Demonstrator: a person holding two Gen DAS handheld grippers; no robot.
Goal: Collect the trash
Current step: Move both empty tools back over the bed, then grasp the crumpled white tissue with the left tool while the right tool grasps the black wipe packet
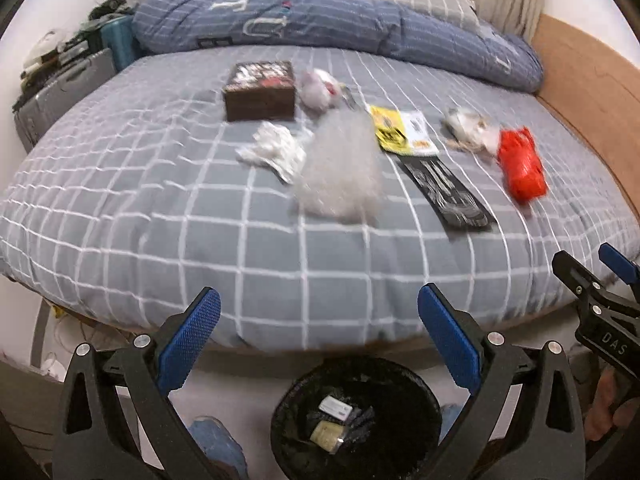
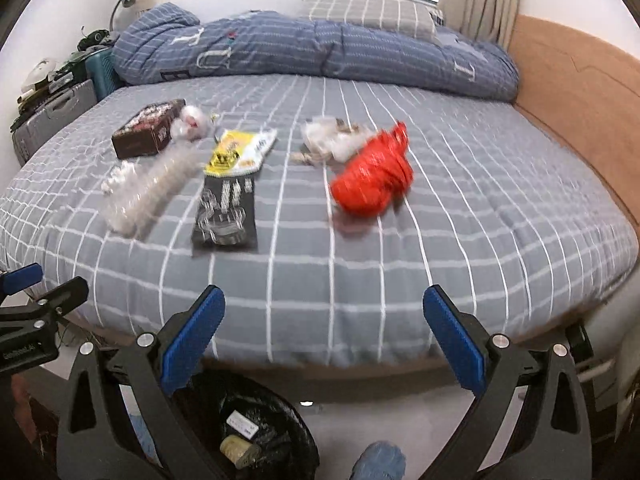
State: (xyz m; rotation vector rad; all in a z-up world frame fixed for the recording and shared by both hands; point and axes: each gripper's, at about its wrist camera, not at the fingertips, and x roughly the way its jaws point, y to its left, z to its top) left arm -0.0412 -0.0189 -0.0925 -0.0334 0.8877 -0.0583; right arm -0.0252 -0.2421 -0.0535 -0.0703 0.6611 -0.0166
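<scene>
Both grippers hang off the near edge of the bed [image 1: 280,272], above the floor, with bare checked sheet between them and the litter. The left gripper [image 1: 319,312] stands wide open and holds nothing; the right gripper [image 2: 324,312] is likewise spread and holds nothing. They are side by side, apart — each shows at the edge of the other's view.

Below them, on the floor just off the bed's near edge, sits the bin [image 1: 416,396], lined in black, with a white packet and a pale lump already inside.

The trash lies across the middle of the bed, well clear of the near edge. At the far left is a dark box [image 1: 260,90], a clear wrapper just right of it. Nearer are a white crumple [image 1: 272,150] and a bubble-wrap bag [image 1: 340,168], touching or nearly so. Right of these a yellow packet [image 1: 394,130] overlaps a black sleeve [image 1: 448,190]. Further right is a pale wad with string, then a red bag [image 2: 374,178] — the rightmost piece.

A rolled blue quilt [image 2: 300,50] runs along the far side, a wooden board [image 2: 576,92] along the right, and cluttered cases stand at the left.
</scene>
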